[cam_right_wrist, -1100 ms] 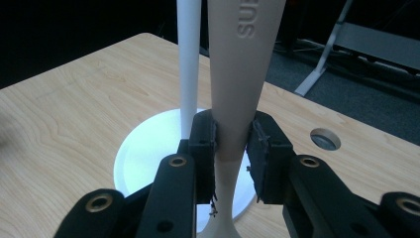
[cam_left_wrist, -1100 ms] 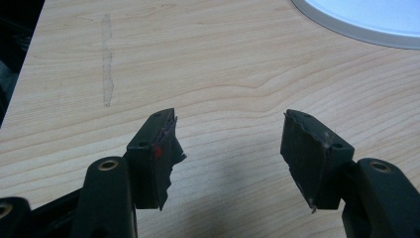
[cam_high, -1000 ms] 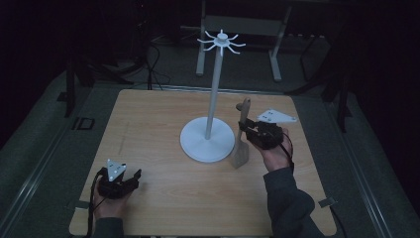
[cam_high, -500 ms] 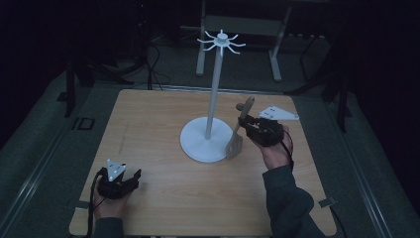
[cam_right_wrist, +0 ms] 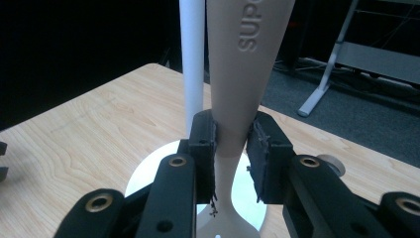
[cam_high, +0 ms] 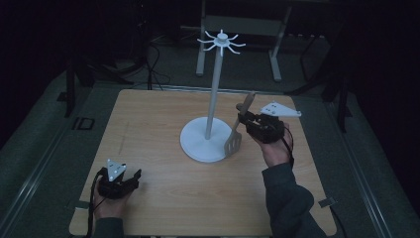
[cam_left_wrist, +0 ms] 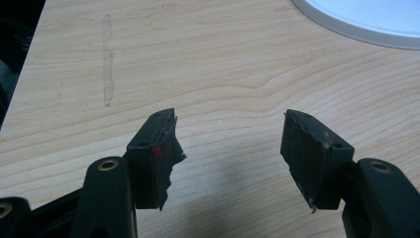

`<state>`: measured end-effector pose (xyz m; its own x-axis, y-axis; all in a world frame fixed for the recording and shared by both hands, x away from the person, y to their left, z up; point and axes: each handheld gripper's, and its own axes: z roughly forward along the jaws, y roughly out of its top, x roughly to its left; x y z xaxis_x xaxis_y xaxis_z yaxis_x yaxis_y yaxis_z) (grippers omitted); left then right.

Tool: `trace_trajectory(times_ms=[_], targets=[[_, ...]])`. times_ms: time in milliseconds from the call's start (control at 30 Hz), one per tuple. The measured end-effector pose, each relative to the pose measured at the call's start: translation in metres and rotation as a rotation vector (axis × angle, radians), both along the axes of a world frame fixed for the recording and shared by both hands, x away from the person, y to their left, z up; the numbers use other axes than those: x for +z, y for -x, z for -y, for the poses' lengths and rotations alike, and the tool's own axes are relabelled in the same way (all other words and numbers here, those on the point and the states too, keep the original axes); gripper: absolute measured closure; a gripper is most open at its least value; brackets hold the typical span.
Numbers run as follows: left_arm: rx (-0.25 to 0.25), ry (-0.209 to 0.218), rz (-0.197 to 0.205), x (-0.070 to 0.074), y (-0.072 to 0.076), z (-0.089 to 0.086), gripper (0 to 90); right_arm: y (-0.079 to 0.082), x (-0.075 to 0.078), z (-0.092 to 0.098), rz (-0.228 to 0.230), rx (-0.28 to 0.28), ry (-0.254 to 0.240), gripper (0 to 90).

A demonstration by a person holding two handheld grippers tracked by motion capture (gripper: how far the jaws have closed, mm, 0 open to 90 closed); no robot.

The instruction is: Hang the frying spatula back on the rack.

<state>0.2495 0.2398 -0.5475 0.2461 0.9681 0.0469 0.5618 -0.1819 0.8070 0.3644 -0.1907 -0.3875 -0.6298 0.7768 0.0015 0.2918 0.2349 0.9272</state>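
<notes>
The right gripper (cam_high: 246,120) pinches the spatula (cam_high: 236,133) by its handle, right of the frame's middle, blade hanging down beside the white stand (cam_high: 210,121), likely to hang it. The left gripper (cam_high: 130,179), lower left, rests with jaws spread, empty.

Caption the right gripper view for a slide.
Right tool clamped on a beige spatula's handle, held upright in front of the white stand's pole above the wooden table.

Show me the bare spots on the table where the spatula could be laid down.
Free: the wide strip of table left of the stand's base, and the near middle between both hands. Crowded: right of the base, where the right claw holds the spatula.
</notes>
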Motion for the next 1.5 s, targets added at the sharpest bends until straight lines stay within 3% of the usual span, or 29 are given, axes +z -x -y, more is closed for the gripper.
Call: trace_trajectory(times_ms=[400,1500], targets=[[-0.003,-0.003,0.0,0.0,0.0,0.001,39.2,0.0,0.006,-0.005,0.007,0.006,-0.026,73.8],[-0.001,0.0,0.0,0.0,0.0,0.001,39.0,-0.005,0.028,-0.02,0.032,0.014,-0.029,73.8]])
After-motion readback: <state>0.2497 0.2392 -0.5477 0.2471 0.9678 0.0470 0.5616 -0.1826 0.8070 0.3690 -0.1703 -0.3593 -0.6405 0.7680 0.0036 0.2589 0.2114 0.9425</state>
